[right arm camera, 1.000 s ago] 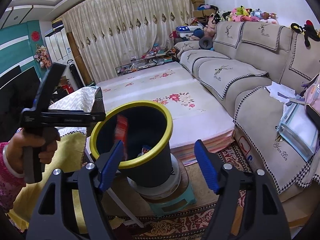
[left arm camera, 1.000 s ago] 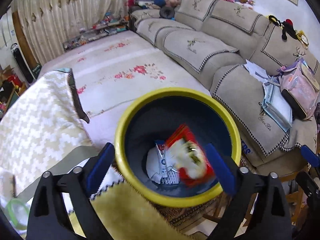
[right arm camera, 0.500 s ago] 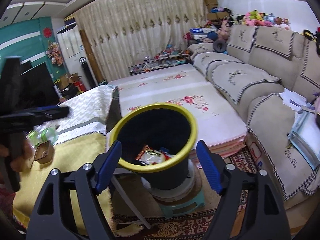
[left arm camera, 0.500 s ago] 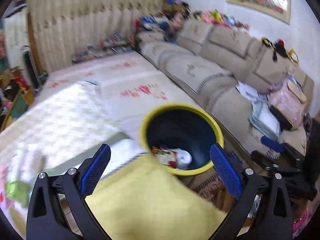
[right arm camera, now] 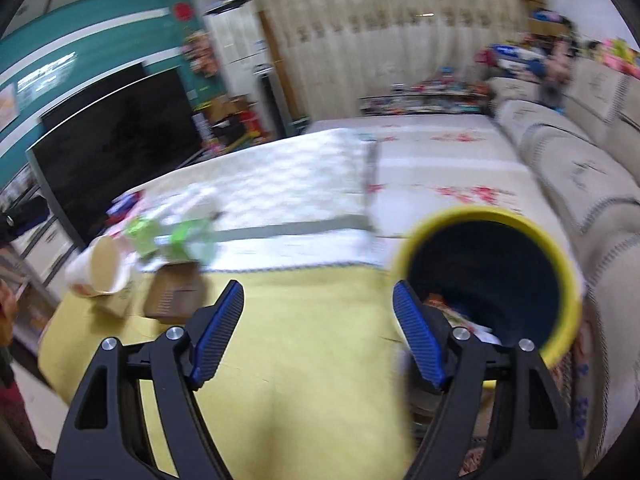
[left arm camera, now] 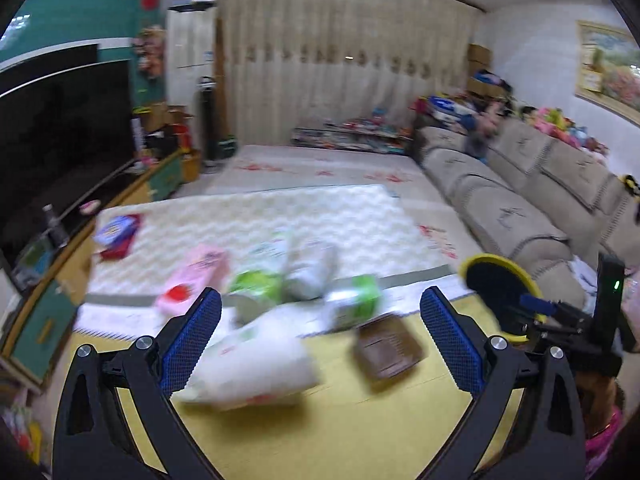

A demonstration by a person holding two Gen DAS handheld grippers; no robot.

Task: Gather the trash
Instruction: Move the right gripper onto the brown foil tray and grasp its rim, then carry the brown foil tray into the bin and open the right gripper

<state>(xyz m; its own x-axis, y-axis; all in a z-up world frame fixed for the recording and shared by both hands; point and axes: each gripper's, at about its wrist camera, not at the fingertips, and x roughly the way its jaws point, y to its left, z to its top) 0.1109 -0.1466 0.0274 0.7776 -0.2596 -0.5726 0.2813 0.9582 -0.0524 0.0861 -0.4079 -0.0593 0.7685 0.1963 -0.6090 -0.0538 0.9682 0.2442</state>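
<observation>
Both pairs of fingers (left arm camera: 320, 336) (right arm camera: 318, 332) gape empty; the right just narrowed slightly

Left gripper (left arm camera: 320, 334) and right gripper (right arm camera: 318, 330) both angled downward, jaws spread wide with nothing between them; right jaws just narrowing

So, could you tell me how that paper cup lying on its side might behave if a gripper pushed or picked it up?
The paper cup lies on its side, so a push would probably roll it. It looks empty, thus likely light. Its thin open wall may crush in a firm pinch.
</observation>
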